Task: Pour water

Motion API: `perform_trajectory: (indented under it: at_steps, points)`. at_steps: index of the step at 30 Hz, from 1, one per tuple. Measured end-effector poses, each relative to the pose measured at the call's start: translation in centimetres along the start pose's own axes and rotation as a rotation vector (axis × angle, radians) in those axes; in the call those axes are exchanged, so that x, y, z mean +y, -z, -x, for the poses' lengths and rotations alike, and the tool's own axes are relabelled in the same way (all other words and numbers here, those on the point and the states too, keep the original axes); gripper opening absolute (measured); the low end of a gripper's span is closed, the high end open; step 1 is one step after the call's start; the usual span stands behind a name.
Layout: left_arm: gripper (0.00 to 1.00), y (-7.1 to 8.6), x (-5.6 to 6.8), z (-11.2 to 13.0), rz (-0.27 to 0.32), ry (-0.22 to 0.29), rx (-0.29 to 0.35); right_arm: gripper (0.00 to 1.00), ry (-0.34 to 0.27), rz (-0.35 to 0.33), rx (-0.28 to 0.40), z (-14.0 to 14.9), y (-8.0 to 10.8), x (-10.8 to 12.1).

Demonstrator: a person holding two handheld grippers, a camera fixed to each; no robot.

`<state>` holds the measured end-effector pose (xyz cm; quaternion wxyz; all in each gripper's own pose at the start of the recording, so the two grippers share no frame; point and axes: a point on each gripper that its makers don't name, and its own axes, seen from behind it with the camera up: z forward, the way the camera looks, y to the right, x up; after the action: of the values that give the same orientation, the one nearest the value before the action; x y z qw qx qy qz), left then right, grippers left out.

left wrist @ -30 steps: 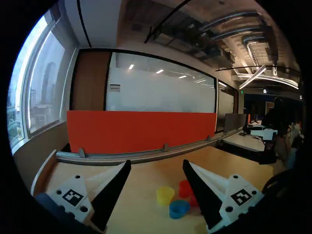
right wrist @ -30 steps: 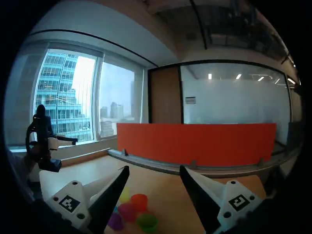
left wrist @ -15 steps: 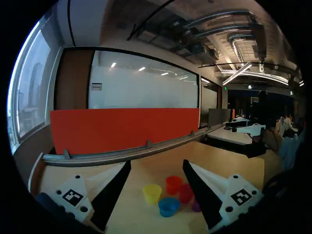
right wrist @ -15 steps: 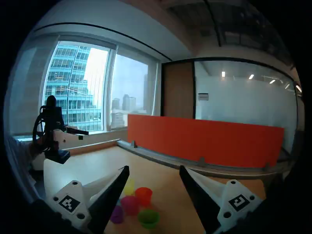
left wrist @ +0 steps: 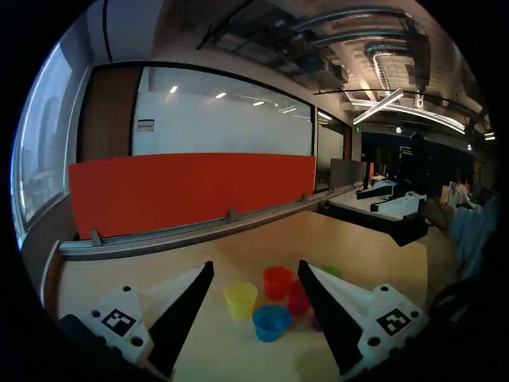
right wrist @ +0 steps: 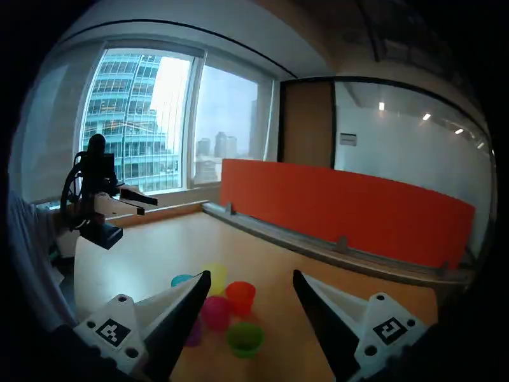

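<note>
Nothing poured yet, by the look of it — left gripper (left wrist: 254,263) and right gripper (right wrist: 251,274) both gape wide, holding nothing, poised near the cluster of small coloured plastic cups (left wrist: 277,282) on the pale wooden worktop (left wrist: 362,248) — grasp and pour remain.

A cluster of small cups (left wrist: 277,283) stands on the desk (left wrist: 369,254), well short of its far edge. A rail (left wrist: 191,232) runs along that edge, and a divider panel (left wrist: 191,191) rises upright behind it. In the left gripper view the nearest cup (left wrist: 271,322) sits before the rest (two stand side by side behind it). In the right gripper view, windows (right wrist: 146,127) lie behind the desk to the left, and the left gripper (right wrist: 137,202) is at the desk's left side, well apart from the cups.
</note>
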<state>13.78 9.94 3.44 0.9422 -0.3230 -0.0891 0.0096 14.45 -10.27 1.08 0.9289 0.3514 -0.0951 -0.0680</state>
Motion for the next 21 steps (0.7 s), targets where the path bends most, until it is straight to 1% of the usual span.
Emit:
perform_trajectory:
  at_steps: [3,10,15,21]
  points:
    - [0.99,-0.4,0.0,1.1,0.009,-0.009,-0.023,0.99,0.004,-0.011,-0.016,0.8,-0.4,-0.1]
    - [0.99,-1.3,0.5,3.7,0.041,-0.018,-0.068,0.99,0.015,-0.038,-0.059,2.9,-1.3,-0.4]
    - [0.99,-2.0,0.9,5.6,0.059,-0.02,-0.106,0.99,0.025,-0.048,-0.093,4.9,-2.0,-0.6]
    - [0.99,-2.7,1.2,7.4,0.072,-0.041,-0.145,0.99,0.04,-0.057,-0.134,7.4,-2.6,-0.9]
